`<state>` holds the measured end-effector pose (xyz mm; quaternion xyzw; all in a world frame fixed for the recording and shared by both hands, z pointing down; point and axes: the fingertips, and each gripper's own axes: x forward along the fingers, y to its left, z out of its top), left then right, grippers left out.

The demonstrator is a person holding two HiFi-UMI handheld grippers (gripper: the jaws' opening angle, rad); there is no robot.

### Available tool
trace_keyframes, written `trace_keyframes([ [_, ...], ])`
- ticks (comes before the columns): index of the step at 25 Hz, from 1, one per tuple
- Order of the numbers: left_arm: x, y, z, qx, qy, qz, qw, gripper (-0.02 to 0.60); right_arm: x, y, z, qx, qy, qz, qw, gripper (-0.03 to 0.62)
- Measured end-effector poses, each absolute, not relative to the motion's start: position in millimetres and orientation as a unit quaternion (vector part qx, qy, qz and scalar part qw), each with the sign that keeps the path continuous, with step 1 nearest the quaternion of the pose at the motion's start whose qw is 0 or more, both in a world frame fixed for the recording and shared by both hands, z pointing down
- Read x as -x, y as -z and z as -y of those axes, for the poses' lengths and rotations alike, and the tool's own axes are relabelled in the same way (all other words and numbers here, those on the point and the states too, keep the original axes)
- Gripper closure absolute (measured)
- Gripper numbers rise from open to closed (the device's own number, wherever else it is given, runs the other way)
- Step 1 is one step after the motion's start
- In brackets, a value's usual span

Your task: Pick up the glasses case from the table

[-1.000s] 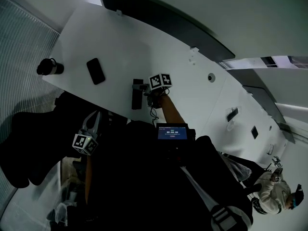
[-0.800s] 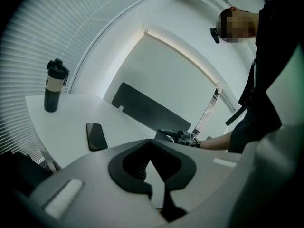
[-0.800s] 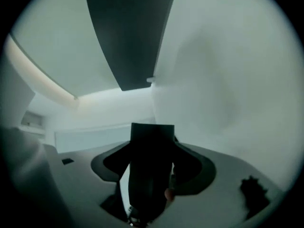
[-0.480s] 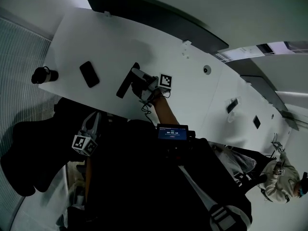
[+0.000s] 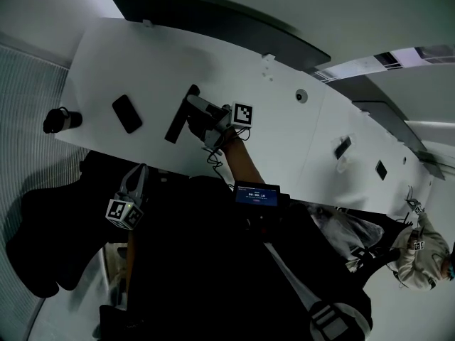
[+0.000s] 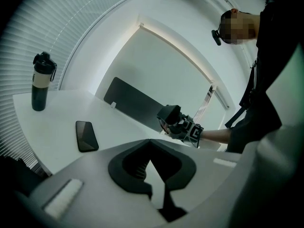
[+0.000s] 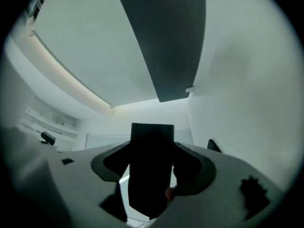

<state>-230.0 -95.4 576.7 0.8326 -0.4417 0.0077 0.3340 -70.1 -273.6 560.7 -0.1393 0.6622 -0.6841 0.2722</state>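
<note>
Right tongs (image 5: 190,111) are clamped on the glasses case (image 5: 175,125), which looks lifted clear of the worktop (image 5: 142,55), with the phone (image 5: 126,114) at its 9 o'clock. Left tongs (image 6: 159,194) are pinched together empty and held low, probably not needed.

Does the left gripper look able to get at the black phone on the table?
Probably yes. The left gripper is empty, off the table edge, and the phone lies flat with nothing over it. The right gripper, holding the glasses case, is off to the side.
</note>
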Motion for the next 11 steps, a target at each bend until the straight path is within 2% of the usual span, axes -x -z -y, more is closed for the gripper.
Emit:
trace_keyframes([
  [11, 228.8, -576.5, 107.7, -0.843, -0.020, 0.423, 0.332, 0.578, 66.5, -551.3, 271.7, 0.145, 0.670, -0.674, 0.274, 0.298],
])
